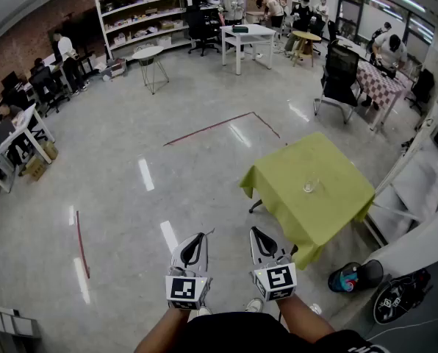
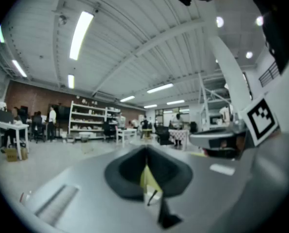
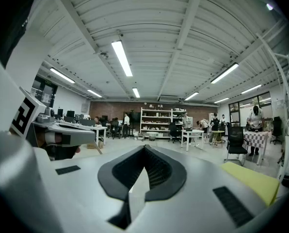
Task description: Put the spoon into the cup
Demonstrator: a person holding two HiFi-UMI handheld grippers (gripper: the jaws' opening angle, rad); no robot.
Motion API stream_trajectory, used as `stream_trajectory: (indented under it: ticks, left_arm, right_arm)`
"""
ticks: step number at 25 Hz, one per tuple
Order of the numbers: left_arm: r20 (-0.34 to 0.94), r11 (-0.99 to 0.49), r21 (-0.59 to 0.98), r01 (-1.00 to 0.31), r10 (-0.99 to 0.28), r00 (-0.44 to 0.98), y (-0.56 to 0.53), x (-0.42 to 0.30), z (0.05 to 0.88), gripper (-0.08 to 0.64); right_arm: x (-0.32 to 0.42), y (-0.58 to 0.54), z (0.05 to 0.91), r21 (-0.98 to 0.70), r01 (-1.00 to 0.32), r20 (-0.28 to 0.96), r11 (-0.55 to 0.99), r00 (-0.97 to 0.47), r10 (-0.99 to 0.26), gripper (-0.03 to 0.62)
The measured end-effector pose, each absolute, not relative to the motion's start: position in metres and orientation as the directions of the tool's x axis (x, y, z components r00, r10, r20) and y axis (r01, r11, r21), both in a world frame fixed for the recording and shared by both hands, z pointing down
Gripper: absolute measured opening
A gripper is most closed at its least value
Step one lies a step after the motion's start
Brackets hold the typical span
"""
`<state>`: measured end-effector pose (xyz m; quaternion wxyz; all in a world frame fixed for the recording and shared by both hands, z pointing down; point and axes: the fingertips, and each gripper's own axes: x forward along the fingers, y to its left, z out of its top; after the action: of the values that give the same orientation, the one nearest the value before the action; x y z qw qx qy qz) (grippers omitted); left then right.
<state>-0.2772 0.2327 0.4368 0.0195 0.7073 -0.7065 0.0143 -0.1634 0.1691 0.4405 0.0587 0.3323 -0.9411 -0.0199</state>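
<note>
A clear glass cup (image 1: 310,186) stands on a table with a yellow-green cloth (image 1: 292,175), ahead and to my right. I cannot make out a spoon anywhere. Both grippers are held close to my body, over the floor and short of the table. The left gripper (image 1: 192,250) has its jaws pressed together with nothing in them, and its own view (image 2: 146,149) shows the same. The right gripper (image 1: 263,245) is also shut and empty (image 3: 144,147). A corner of the yellow cloth (image 3: 253,178) shows at the right of the right gripper view.
Bags (image 1: 355,276) lie on the floor by the table's near corner, with white equipment (image 1: 425,190) to its right. A black office chair (image 1: 340,72) and a checkered table (image 1: 381,83) stand beyond. Red tape lines (image 1: 219,126) mark the grey floor. Desks, shelves (image 1: 142,9) and people line the far walls.
</note>
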Motion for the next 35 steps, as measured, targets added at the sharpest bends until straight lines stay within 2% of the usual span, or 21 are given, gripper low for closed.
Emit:
stream_trajectory:
  ticks: [18, 35]
  left_arm:
    - [0.057, -0.017, -0.007, -1.0, -0.998, 0.016, 0.229, -0.25, 0.434, 0.011]
    - [0.074, -0.045, -0.02, -0.999, -0.996, 0.044, 0.184, -0.173, 0.434, 0.011]
  right_arm:
    - [-0.135, 0.161, 0.437, 0.012, -0.655, 0.067, 0.755, -0.753, -0.654, 0.006]
    - [-0.059, 0.122, 0.439, -0.009, -0.659, 0.062, 0.752, -0.751, -0.657, 0.006]
